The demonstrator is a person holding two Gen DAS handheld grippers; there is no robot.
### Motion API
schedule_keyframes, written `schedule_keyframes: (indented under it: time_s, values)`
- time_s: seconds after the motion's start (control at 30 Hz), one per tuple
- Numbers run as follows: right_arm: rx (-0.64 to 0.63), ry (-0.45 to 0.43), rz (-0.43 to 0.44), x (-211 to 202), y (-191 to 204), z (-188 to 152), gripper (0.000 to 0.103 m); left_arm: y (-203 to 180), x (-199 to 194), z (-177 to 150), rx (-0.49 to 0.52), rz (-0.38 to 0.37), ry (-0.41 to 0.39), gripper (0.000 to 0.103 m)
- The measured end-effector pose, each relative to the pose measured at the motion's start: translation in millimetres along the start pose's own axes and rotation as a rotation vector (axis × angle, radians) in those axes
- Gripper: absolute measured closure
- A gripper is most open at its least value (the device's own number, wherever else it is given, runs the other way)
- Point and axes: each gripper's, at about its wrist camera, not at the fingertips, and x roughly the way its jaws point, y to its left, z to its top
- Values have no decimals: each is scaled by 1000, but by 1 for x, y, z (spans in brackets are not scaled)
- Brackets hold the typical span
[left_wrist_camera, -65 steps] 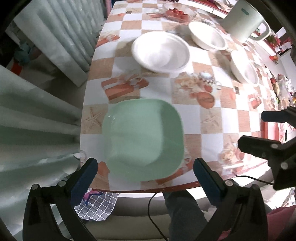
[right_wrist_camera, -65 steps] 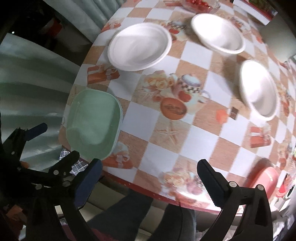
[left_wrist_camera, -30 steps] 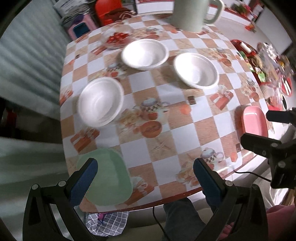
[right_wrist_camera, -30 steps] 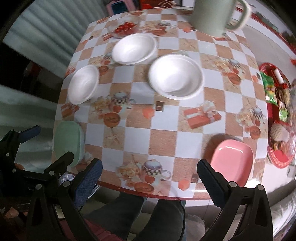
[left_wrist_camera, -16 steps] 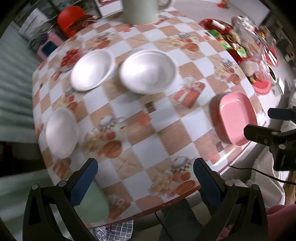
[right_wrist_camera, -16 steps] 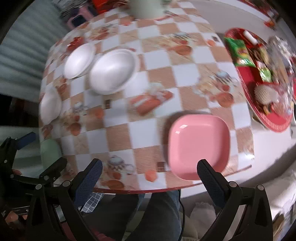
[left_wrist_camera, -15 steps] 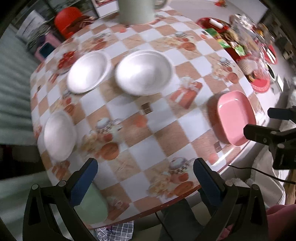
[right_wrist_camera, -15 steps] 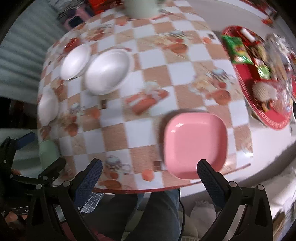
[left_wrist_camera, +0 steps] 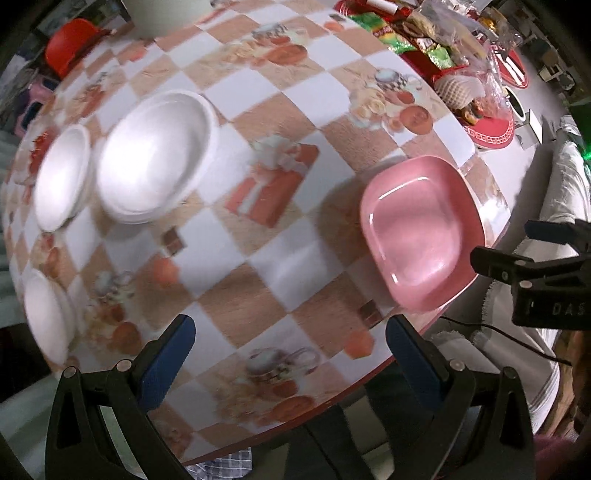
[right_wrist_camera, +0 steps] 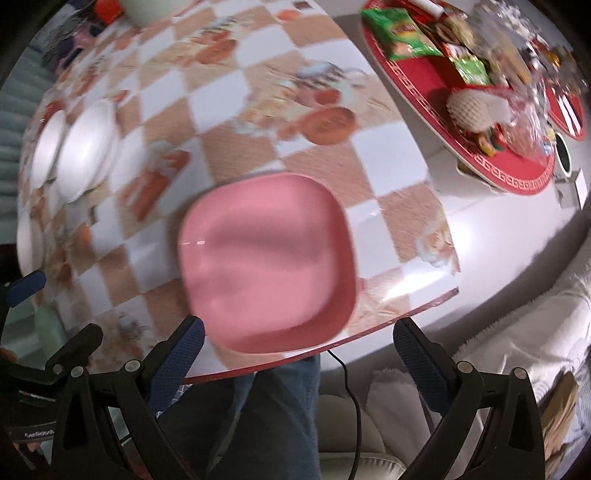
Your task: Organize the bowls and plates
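A pink square plate (right_wrist_camera: 266,258) lies near the table's front right edge; it also shows in the left wrist view (left_wrist_camera: 417,236). My right gripper (right_wrist_camera: 295,354) is open and empty, just in front of and above the plate. My left gripper (left_wrist_camera: 291,347) is open and empty over the table's front edge. Three white bowls (left_wrist_camera: 155,155) (left_wrist_camera: 62,177) (left_wrist_camera: 44,310) sit on the left part of the table. A sliver of a green plate (right_wrist_camera: 48,325) shows at the far left in the right wrist view.
The table has a checked orange and white cloth (left_wrist_camera: 258,258). A red tray with snacks (right_wrist_camera: 461,81) stands on a surface to the right. A pale jug (left_wrist_camera: 155,14) stands at the back. The person's legs (right_wrist_camera: 266,413) are under the table edge.
Both grippers have swung to the right, from the green plate toward the pink plate. The pink plate now fills the middle of the right wrist view. Both grippers stay open.
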Motion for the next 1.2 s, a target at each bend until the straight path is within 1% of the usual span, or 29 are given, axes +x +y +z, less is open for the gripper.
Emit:
schedule_keyframes:
  time_s: [0.13,0.33,0.47,0.63,0.77,0.87,1.0,1.1,1.2]
  values:
    - [16,24,-13,16,-14,6,0,-11,23,10,-47,-6,41,0]
    - [10,46,-6,37,-22,23,0,-28,45,20,-98,11,44,0]
    - [-25,45,-3,48,-22,32,0,-36,57,24,-120,33,29,0]
    - [-93,55,10,62,-16,36,0,-39,74,24,-157,25,35,0]
    - [-162,60,-28,72,-5,35,0,-42,84,25,-164,31,46,0]
    - [-216,45,-59,72,4,32,0,-43,90,25,-163,35,55,0]
    - [-221,44,-55,72,7,28,0,-47,90,26,-159,44,43,0]
    - [-218,43,-55,73,5,29,0,-47,93,25,-176,10,53,0]
    - [-226,66,-57,73,7,31,0,-48,93,27,-172,8,73,0]
